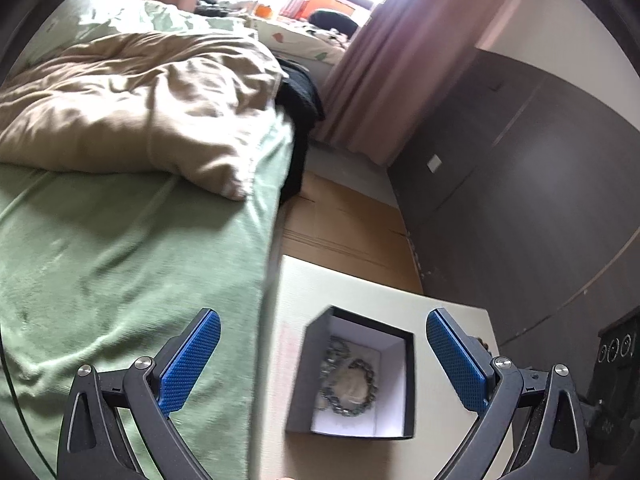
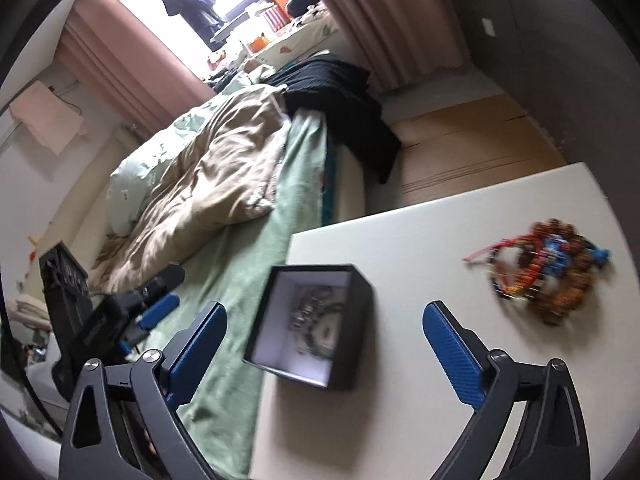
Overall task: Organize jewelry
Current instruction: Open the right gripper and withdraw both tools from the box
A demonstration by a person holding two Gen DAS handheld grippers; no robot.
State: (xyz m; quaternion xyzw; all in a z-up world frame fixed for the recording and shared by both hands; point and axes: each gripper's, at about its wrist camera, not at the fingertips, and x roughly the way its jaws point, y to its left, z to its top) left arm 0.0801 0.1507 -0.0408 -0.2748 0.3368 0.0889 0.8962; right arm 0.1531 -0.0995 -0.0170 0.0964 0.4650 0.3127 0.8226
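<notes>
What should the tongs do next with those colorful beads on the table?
Probably the right tongs should swing over toward the colorful beads and come down on them. Both tongs are open and hold nothing. The box is open with grey bracelets already inside, while the beads lie loose on the table, apart from the box and on the right tongs' side.

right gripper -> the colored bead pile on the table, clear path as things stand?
Probably yes. The right gripper is open and empty, and the bead pile lies loose on the white table, off to its right, with bare tabletop between. The black box stands to the left.
</notes>
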